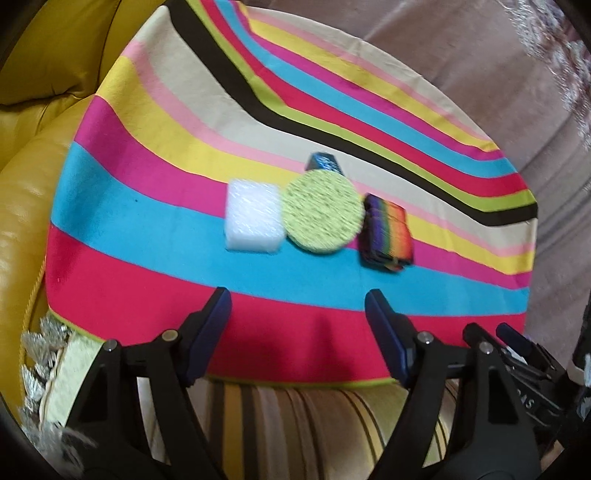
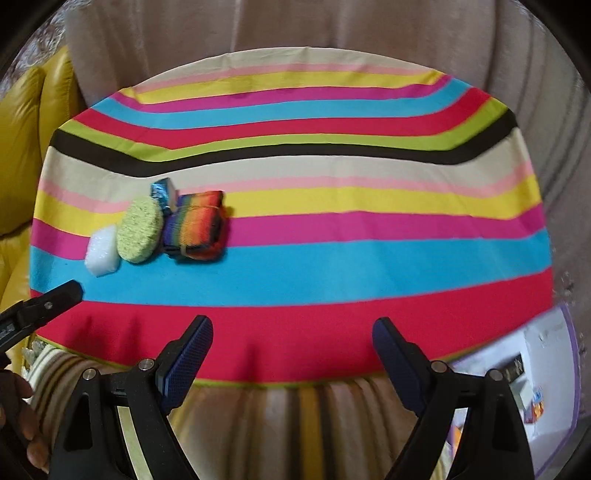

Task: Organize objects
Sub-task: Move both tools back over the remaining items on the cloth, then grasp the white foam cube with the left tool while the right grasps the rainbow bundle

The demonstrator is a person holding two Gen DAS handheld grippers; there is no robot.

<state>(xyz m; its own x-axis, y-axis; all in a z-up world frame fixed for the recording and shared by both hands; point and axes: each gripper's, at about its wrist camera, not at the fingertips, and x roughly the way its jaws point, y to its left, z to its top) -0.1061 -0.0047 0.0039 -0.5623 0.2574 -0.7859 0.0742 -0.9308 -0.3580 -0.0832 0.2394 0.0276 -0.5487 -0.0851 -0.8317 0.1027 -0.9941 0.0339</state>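
Striped cloth [image 1: 147, 192] over a round table, biggest thing in both views, flat and taut; sofa-yellow cushion [image 1: 33, 184] at its left edge, pale curtain [image 2: 332, 29] behind. Clear plastic bag or sleeve [image 2: 535, 369] hanging off the near right edge in the right wrist view, contents too blurred to name.

All four task items bunched in one row left of centre on the blue and pink stripes, probably laid out together as the sorting pile. Left to right: white foam block [image 1: 254, 218], touching the green round sponge [image 1: 323, 211], then the rainbow striped pad [image 1: 387, 233] just beside the sponge. Small blue shiny block [image 1: 323, 162] tucked behind the sponge, partly hidden by it.

Left gripper [image 1: 297, 332] near the table's front edge, pointed down at the row, jaws parted about halfway, nothing between them. Aimed roughly at the sponge, so likely lining up a first pick; cannot say which item for sure.

Right gripper [image 2: 293, 350] over the near red stripe, jaws spread wide, nothing in them, well apart from the row off to its left. Likely waiting its turn or heading for the rainbow pad, nearest to it.

No item lifted or separated yet; sorting looks barely begun.
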